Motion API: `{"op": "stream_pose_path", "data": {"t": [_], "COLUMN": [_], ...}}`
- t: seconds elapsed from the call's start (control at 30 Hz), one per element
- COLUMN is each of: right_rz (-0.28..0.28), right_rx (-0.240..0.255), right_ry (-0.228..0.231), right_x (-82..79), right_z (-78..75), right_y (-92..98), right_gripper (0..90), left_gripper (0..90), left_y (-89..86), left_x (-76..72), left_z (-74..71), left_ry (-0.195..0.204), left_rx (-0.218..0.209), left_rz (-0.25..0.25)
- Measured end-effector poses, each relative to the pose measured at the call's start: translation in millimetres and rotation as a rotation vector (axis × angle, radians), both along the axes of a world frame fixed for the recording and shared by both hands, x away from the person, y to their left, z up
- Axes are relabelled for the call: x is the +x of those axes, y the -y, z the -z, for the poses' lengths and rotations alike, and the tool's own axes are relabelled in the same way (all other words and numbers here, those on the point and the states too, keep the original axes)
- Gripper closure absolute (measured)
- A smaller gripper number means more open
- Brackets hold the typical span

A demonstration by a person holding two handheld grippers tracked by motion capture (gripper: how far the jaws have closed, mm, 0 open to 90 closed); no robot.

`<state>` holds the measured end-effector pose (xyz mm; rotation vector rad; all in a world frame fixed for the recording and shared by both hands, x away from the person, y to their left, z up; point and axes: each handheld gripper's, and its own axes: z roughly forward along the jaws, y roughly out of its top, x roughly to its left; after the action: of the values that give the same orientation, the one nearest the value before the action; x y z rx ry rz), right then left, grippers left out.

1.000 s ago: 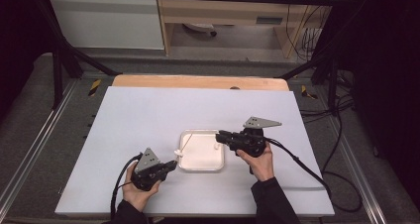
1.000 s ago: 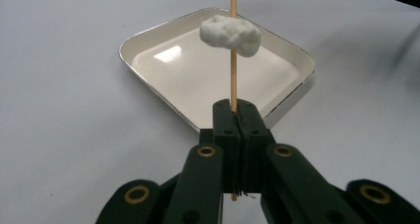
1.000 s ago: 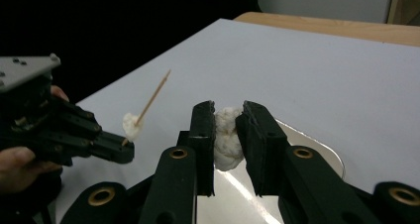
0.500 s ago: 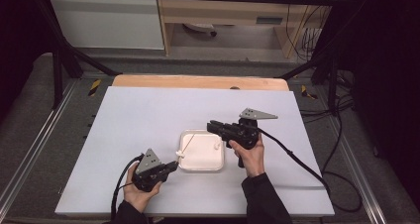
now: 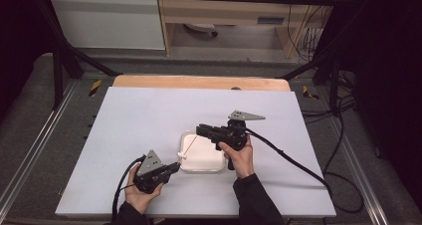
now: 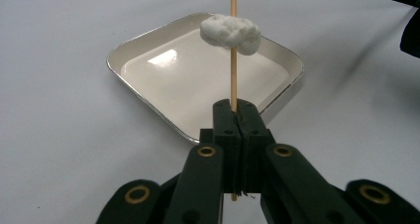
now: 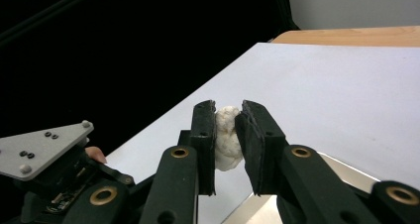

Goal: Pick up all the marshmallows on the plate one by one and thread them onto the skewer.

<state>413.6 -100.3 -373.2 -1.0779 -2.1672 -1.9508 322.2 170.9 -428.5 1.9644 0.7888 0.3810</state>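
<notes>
My left tongs [image 6: 236,116], low in the left gripper view, are clamped shut on the bottom end of a thin wooden skewer [image 6: 233,60] that runs straight up the middle of the frame, one white marshmallow [image 6: 231,32] already threaded on near the top. In the high view that skewer [image 5: 189,145] slants from my left tongs [image 5: 175,166] at lower centre up and to the right, over the shallow white tray [image 5: 215,168] on the table [image 5: 149,115]. My right tongs [image 5: 201,130], just above the tray there, pinch a second marshmallow [image 7: 227,137] between their pads at the middle of the right gripper view (my other tongs sit dark at its lower left). The skewer's free tip lies toward the right tongs, which are far the nearer to it; I judge the coming push must run along the stick's length, the piece lined up on the point, or it will glance off.
</notes>
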Motion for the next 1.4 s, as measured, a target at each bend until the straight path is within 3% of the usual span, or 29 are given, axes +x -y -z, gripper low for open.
{"op": "stream_pose_path", "data": {"t": [0.37,0.6,1.0,1.23,1.4], "right_rz": [-0.022,-0.008,0.000,0.009,0.007], "right_rx": [0.000,0.058,0.121,0.124,0.114], "right_ry": [-0.016,-0.022,-0.008,0.012,0.016], "right_x": [-2.4,-6.7,-13.8,-17.5,-18.8], "right_z": [4.4,8.2,15.7,18.6,20.8], "right_y": [-5.6,-10.8,-19.8,-22.3,-23.7], "right_gripper": [79.0,80.7,81.6,81.6,81.6], "left_gripper": [88.7,88.9,89.1,89.1,89.2], "left_y": [-0.5,-1.0,4.0,4.4,5.7], "left_x": [-1.1,-2.5,-4.0,-4.0,-3.7], "left_z": [0.8,1.3,4.4,4.1,3.7], "left_ry": [0.004,-0.014,-0.022,-0.033,-0.032], "left_rx": [-0.006,-0.050,-0.070,-0.086,-0.067], "left_rz": [-0.018,-0.028,-0.054,-0.059,-0.063]}}
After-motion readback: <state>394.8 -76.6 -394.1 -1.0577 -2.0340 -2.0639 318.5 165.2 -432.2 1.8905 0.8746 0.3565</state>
